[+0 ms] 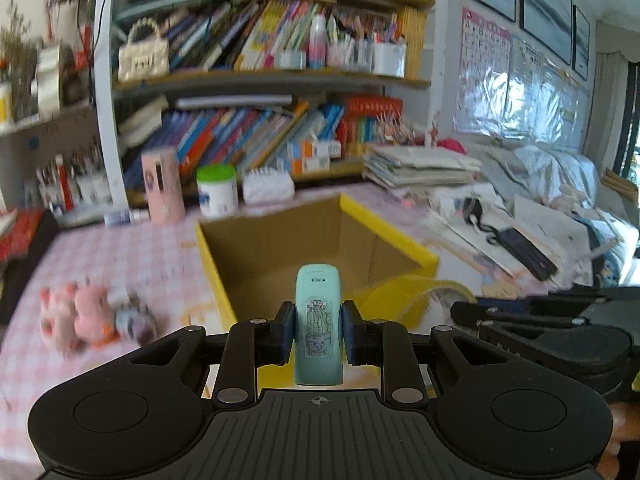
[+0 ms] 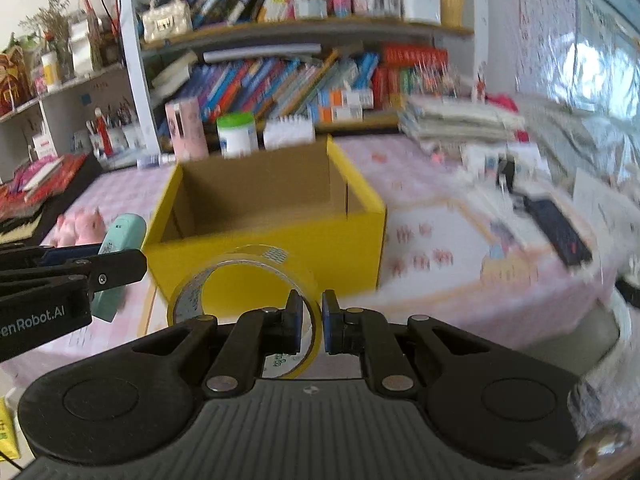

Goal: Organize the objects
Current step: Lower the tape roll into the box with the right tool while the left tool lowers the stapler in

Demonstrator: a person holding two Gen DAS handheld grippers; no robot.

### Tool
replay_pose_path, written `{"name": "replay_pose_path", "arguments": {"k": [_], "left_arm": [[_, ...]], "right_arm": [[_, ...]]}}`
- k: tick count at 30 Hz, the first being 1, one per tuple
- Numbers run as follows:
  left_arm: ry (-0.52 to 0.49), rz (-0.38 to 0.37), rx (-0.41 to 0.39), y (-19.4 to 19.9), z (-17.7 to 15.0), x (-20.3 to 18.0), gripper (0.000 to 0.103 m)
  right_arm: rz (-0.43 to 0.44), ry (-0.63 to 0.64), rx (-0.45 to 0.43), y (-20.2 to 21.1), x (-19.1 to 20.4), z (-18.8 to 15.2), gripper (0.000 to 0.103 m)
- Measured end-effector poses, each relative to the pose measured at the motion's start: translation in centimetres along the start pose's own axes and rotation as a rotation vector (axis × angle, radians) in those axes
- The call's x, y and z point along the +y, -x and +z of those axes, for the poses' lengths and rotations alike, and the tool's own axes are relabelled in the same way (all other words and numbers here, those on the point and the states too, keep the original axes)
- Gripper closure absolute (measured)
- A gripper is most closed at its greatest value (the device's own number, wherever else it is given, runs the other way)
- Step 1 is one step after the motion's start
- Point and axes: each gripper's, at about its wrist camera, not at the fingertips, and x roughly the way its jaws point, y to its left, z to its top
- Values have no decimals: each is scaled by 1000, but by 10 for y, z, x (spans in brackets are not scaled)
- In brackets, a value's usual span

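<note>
Both loaded up, hovering by the yellow box (image 2: 264, 236)

Left hand-held gripper (image 1: 319, 332) clamped on the sides of a mint-green case (image 1: 319, 320) with a cactus sticker, held upright so it can probably drop straight into the open box just ahead. Right hand-held gripper (image 2: 311, 320) pinching the wall of a clear tape roll (image 2: 248, 284), one finger inside the ring (easiest way to grab a hoop, honestly), just in front of the box. Nothing visible inside the box yet. Pink plush toys (image 1: 80, 320) lying on the checkered surface (image 1: 132, 256) to the left, likely next.
</note>
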Motion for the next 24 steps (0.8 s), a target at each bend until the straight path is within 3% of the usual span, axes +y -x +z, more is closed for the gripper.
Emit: {"name": "replay_pose_path", "arguments": {"k": [7,11,16,24], "left_arm": [[22,85,-19,-35,31,1,80],[29,147,12,-60,36,-1,80],[28,201,70,-92,36,-4,80],[2,264,160,-135,31,-7,80]], "right_arm": [[30,90,-116,-34,-11,54,93],[57,135,-149,-59,-20,77,93],[99,194,-106,-105,-24,89,93],[168,330,17,-165,-20,81,93]]}}
